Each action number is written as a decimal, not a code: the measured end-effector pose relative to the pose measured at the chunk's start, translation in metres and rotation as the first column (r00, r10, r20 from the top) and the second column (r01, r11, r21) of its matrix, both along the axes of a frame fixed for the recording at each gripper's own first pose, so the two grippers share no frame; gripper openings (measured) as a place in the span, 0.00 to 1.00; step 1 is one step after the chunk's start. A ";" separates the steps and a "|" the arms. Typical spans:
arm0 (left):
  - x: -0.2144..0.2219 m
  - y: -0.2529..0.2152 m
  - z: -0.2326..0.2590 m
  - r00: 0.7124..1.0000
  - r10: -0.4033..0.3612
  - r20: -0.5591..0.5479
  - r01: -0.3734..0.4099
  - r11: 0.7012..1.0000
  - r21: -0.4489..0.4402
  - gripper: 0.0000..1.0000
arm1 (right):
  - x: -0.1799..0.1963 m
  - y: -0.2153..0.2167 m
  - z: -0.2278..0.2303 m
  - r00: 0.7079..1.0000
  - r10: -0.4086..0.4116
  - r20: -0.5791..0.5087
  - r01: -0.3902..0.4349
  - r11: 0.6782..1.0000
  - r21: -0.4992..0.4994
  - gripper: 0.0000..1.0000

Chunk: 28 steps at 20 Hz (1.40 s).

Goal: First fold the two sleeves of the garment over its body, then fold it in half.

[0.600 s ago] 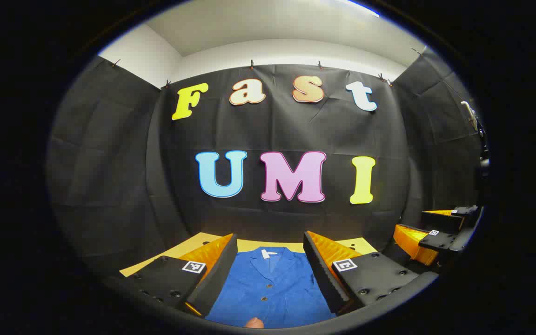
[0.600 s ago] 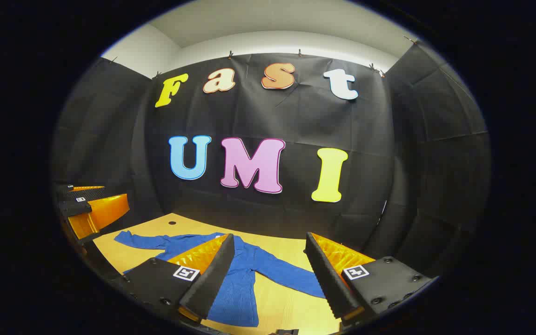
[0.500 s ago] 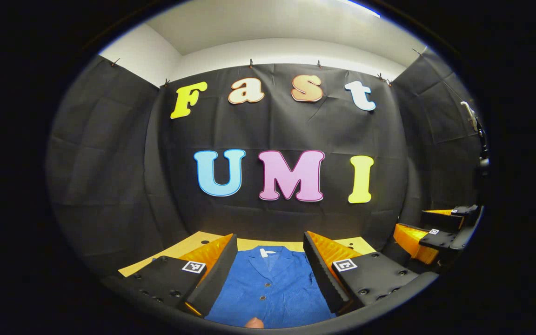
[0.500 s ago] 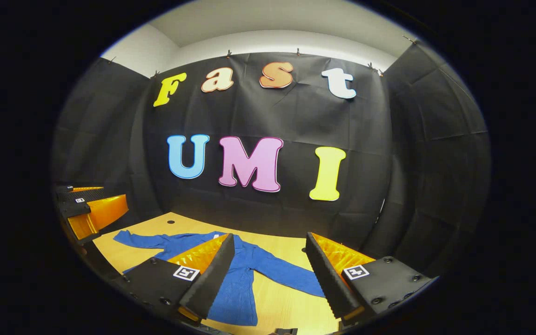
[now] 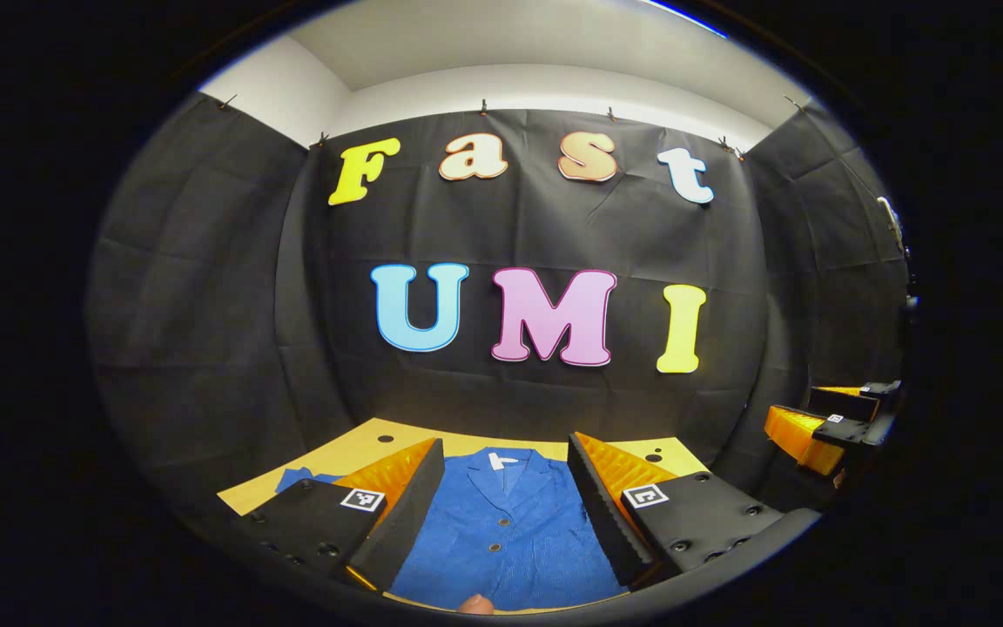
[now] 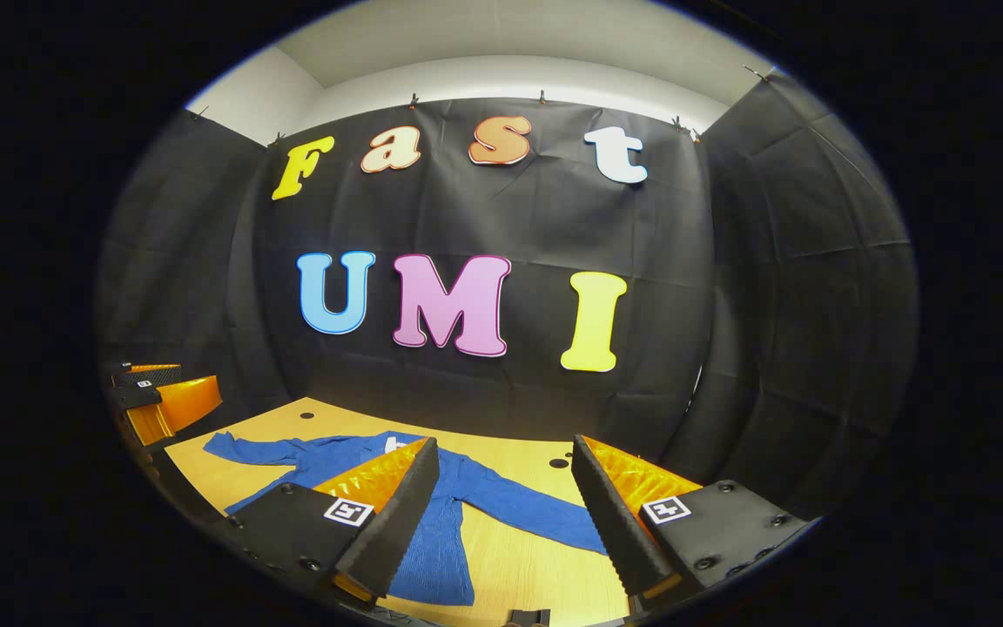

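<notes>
We hold the left hand-held gripper (image 5: 501, 514) raised above the surface (image 5: 362, 440), fingers spread wide with nothing between them, looking down the buttoned front of the blue garment (image 5: 501, 531). The right hand-held gripper (image 6: 506, 522) also hangs wide and empty, over the garment's right sleeve (image 6: 536, 514). The garment lies flat, both sleeves spread outward, the left sleeve (image 6: 249, 448) reaching toward the surface's edge. Bare wood lies around it. A small white collar tag (image 5: 496, 459) is too small to read.
</notes>
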<state>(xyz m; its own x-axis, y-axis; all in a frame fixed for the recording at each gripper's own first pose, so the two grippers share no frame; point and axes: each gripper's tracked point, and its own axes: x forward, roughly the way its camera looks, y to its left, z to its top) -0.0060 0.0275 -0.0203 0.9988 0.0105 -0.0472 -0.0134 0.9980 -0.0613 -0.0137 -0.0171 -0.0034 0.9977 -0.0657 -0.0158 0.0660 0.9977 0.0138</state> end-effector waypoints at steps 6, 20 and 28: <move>-0.004 0.016 -0.003 1.000 0.011 -0.010 -0.010 0.999 0.050 0.82 | -0.003 0.003 0.007 1.000 -0.015 0.021 0.015 1.000 -0.018 0.92; -0.005 0.024 0.007 0.999 -0.036 0.035 0.035 0.999 0.033 0.82 | -0.014 0.004 0.007 0.999 -0.053 0.010 0.053 0.999 -0.012 0.92; -0.002 0.032 0.007 0.998 -0.049 0.037 0.047 0.998 0.037 0.83 | -0.017 0.016 0.005 0.999 -0.054 0.004 0.054 0.998 -0.009 0.92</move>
